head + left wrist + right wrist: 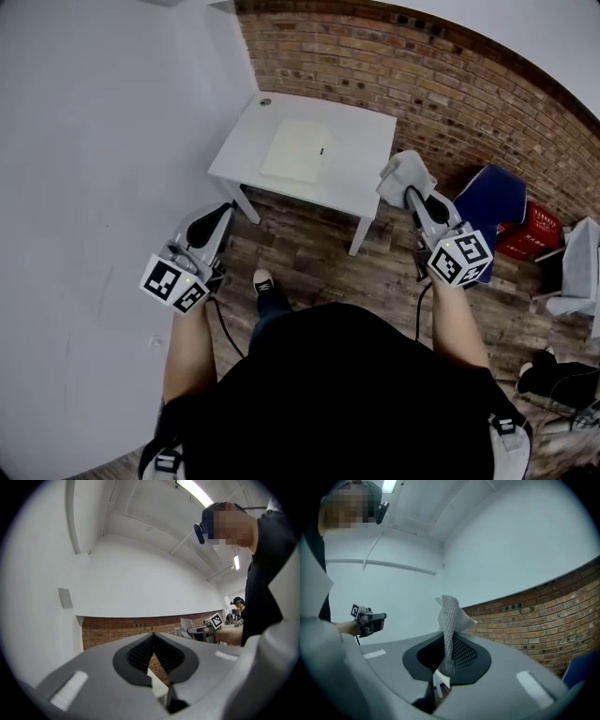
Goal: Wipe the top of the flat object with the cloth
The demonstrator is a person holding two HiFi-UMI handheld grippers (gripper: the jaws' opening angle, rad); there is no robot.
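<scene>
Approach stage, by the look of things: wiping not yet begun. Cloth (451, 613) pinched between the closed right tongs (449, 641), grey mesh fabric standing up above the tips and folding over to one side. In the head view, same cloth (403, 176) bunched at the front of the right tongs (412, 194), held in the air over the wooden floor (309, 253), off the near right corner of the white surface (361, 183) and not touching it. Flat object (296, 152), pale cream and squarish, lying near the middle of that surface, top bare, well apart from the cloth. Left tongs (152, 637) closed tip to tip with nothing between them; in the head view (225, 212) hanging low off the near left corner of the surface, also clear of it.

Next move, as a judgement: step closer, carry the right tongs forward and leftward over the flat object, then lower to lay the loose fabric on its top. Likely need for a tilt of the wrist, to put cloth rather than hard tips against the top. Left tongs possibly useful for steadying an edge of the flat object against sliding; otherwise best kept out of the way.
</scene>
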